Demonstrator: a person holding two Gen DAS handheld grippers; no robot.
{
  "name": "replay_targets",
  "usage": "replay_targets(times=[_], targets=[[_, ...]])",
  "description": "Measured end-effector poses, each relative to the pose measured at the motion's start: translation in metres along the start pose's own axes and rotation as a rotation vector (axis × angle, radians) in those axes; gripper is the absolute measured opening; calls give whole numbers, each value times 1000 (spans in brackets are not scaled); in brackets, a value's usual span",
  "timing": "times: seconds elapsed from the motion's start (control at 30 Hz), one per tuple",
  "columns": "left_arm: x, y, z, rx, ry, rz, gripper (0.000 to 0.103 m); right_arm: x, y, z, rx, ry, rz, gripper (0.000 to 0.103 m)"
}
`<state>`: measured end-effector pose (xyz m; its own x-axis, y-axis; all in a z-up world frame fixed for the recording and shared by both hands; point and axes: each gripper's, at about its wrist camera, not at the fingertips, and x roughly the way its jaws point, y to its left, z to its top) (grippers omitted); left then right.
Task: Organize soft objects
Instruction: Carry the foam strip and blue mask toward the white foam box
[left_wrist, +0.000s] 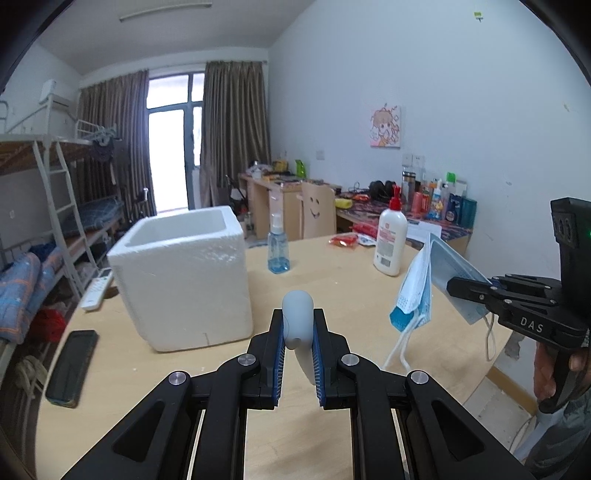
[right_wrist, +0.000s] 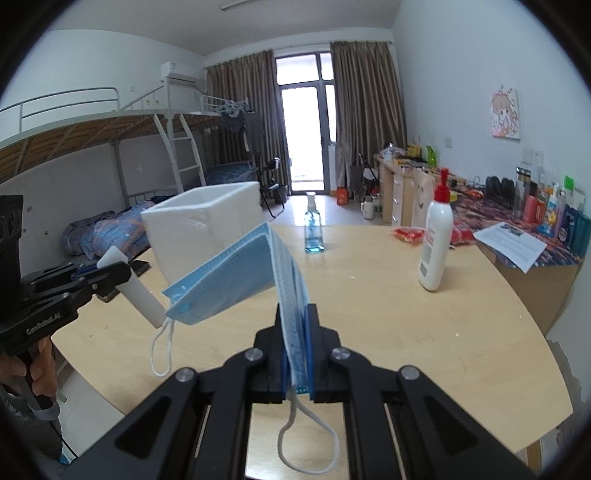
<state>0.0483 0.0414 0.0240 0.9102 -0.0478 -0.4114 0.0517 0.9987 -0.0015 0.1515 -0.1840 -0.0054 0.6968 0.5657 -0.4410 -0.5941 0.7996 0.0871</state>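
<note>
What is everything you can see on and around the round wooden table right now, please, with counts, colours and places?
White foam box: one, white, open-topped, table's left part.
Clear pump bottle of blue liquid: one, mid-table, far side.
White lotion bottle with red cap: one, right of the pump bottle.
Red snack packets: a few, far edge.
Black phone: one, flat at the near left edge.
White remote control: one, left of the box.
Round wooden table: one, light wood.
Blue pleated face masks: a small stack, held in the right gripper.
Pale grey soft tube: one, held in the left gripper.
Hands: two, each on a gripper handle.
</note>
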Motion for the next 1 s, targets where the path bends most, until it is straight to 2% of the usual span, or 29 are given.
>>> replay_targets(times=[0.23,0.5,0.63,1.0], targets=[[-18,4,2,9,-46,59,14,-7,12,-2,-20,-27,37,10],[-49,15,-4,9,-116,203,15,-8,28,-2,-30,-41,105,10],[-61,24,-8,-9,-137,247,15,-5,41,-4,-46,-37,140,10],[-68,40,-18,-53,-140,295,15,4,69,-3,-91,-25,195,10]])
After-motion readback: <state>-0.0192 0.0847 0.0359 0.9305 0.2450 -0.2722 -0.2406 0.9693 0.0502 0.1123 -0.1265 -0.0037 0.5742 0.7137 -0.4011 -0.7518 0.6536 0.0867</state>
